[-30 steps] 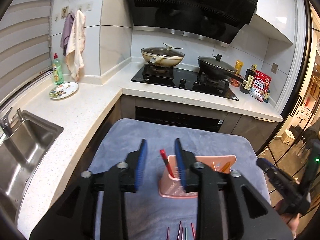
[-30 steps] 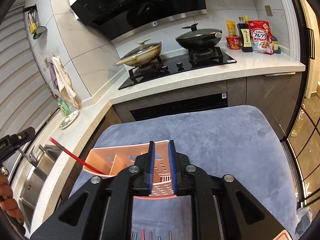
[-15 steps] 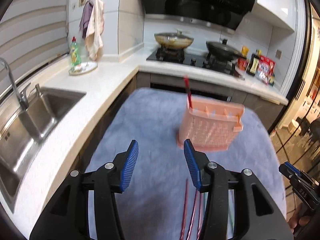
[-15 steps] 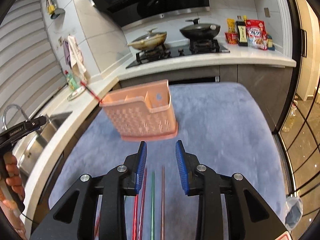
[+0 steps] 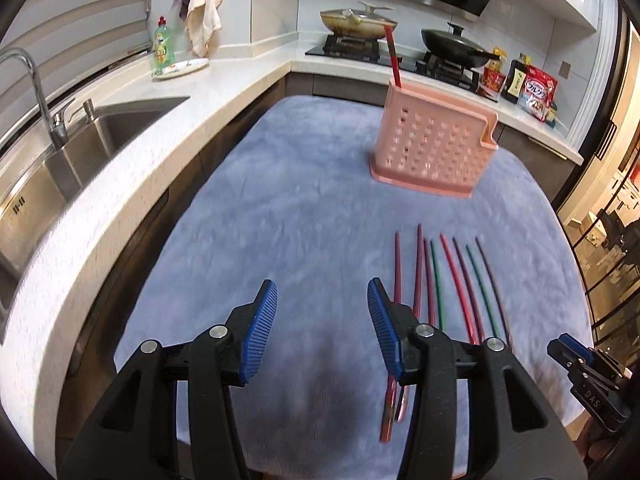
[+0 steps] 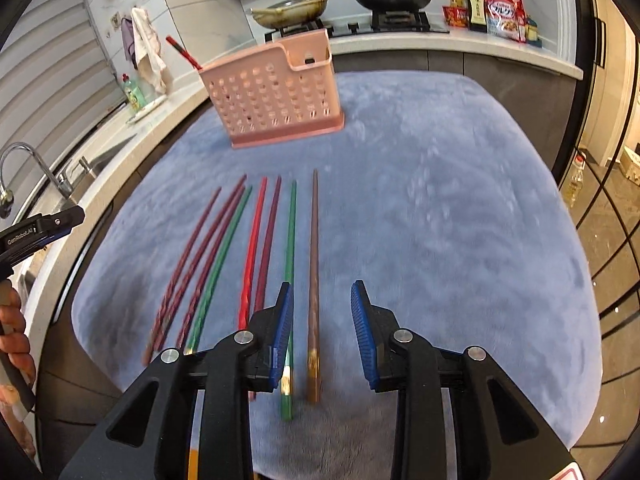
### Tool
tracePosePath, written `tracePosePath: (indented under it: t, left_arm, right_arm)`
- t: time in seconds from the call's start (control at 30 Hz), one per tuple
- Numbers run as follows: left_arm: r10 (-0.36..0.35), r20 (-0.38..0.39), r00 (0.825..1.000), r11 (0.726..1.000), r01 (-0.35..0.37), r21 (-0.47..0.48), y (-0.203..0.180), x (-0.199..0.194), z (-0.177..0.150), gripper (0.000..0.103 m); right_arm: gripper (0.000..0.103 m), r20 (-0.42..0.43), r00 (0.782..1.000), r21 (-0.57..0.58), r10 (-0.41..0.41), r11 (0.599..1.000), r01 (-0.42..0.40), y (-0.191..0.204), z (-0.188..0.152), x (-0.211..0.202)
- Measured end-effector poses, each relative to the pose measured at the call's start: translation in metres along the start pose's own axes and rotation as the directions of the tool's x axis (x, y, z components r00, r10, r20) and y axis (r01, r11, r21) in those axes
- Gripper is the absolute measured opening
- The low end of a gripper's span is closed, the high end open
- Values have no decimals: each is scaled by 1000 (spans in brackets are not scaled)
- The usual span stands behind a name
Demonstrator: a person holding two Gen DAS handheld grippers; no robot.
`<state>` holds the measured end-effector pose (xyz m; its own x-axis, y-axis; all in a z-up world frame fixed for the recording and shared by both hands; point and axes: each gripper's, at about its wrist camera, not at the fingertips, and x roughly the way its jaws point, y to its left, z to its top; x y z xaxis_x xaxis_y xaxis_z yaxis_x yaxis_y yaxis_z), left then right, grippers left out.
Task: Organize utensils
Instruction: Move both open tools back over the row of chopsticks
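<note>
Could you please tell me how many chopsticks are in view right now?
9: eight chopsticks lie side by side on the blue cloth, and one red chopstick stands in the pink basket. More may be hidden inside.

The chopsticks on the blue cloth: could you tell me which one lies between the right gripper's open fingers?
The brown chopstick, rightmost in the row, lies in the right gripper's open gap; the green one beside it runs under the gripper's left finger.

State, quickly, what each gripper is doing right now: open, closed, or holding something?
Left gripper: open, holding nothing, above the blue cloth.
Right gripper: open, holding nothing, above the brown chopstick.
</note>
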<state>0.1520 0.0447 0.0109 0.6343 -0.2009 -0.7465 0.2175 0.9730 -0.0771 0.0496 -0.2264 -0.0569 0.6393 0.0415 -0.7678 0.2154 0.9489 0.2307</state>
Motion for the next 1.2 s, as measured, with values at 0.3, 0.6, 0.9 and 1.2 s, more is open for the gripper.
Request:
tracePosePath:
  t: [0.3, 0.6, 0.9, 1.2]
  left_arm:
    - [-13, -44, 999, 1000, 12, -24, 3, 2, -35, 45]
    - [-29, -87, 996, 1000, 28, -14, -2, 6, -56, 45]
    - [-35, -115, 993, 999, 35, -9, -4, 10, -67, 45]
    - [-55, -145, 988, 998, 55, -10, -8, 13, -78, 45]
  right_arm:
    - [30, -50, 999, -7, -7, 1000, 7, -1, -24, 11]
    - [28, -75, 997, -18, -16, 1000, 14, 1, -34, 22]
    - [20, -94, 995, -25, -27, 999, 25, 2, -39, 29]
    - [10, -87, 996, -21, -35, 999, 33, -2, -43, 27]
